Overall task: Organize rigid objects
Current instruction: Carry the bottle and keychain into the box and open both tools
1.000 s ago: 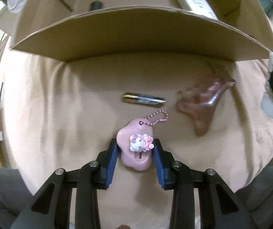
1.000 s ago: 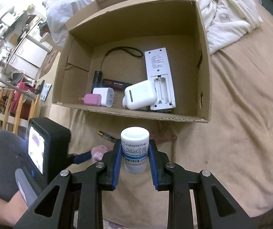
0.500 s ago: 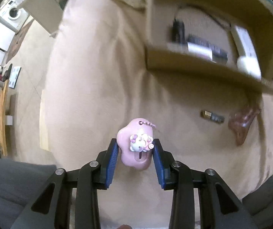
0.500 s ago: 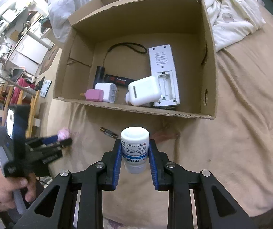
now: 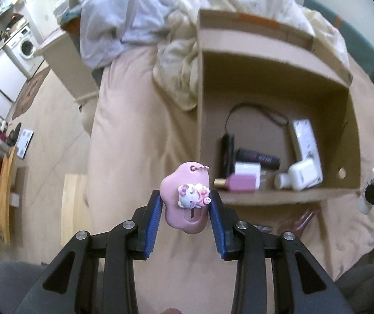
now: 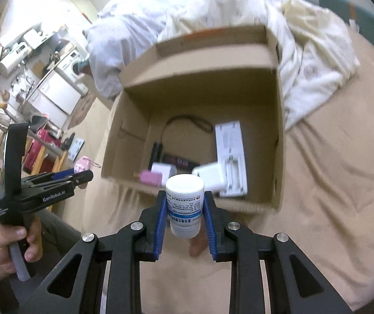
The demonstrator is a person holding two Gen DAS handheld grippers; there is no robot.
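Left wrist view: left gripper (image 5: 185,204) clamps a pink cloud-shaped keychain (image 5: 185,201) with a small white kitten figure, blue pads pressed to both sides, held in the air above the tan bedspread (image 5: 134,130). Only this view shows the brownish clip (image 5: 296,222) lying on the bedspread before the cardboard box (image 5: 354,136).

Right wrist view: at left, a bare hand (image 6: 1,246) grips the left gripper's handle, fingers wrapped round it, tool pointing right toward the box's near left corner. Centre, right gripper (image 6: 185,209) is closed narrow on a white pill bottle (image 6: 185,204), upright, held above the box's near edge. Inside the box: pink charger (image 6: 150,178), white adapter (image 6: 162,168), black stick (image 6: 156,151), white remote (image 6: 231,159).
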